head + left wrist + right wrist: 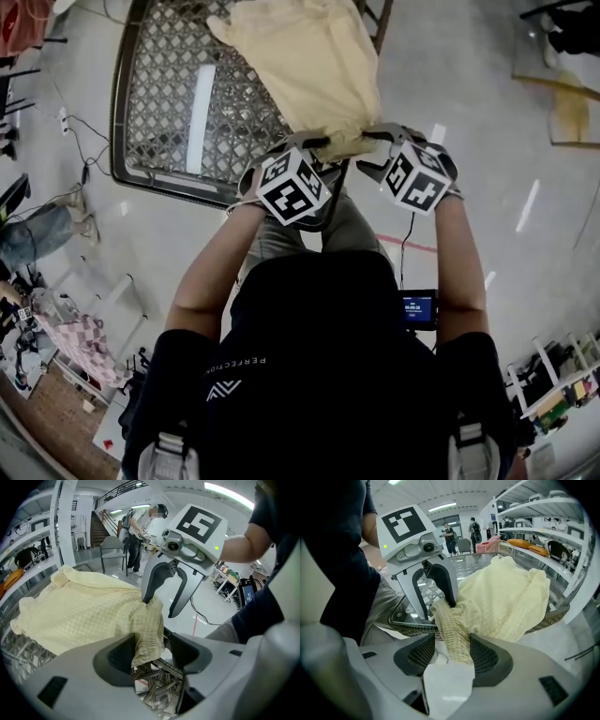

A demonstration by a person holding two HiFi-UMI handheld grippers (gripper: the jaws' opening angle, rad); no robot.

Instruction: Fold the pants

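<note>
Wicker-rimmed table under rumpled pale-yellow checked pants, ribbed edge overhanging.

The pants are looking like soft yellow cloth with a bumpy weave of little squares. Their waistband is showing stretchy ribs. The table is wearing a rough woven wicker rim around a shiny top. The left gripper and right gripper are showing smooth, dull grey plastic with dark bumpy pads. The floor is shining glossy.
</note>
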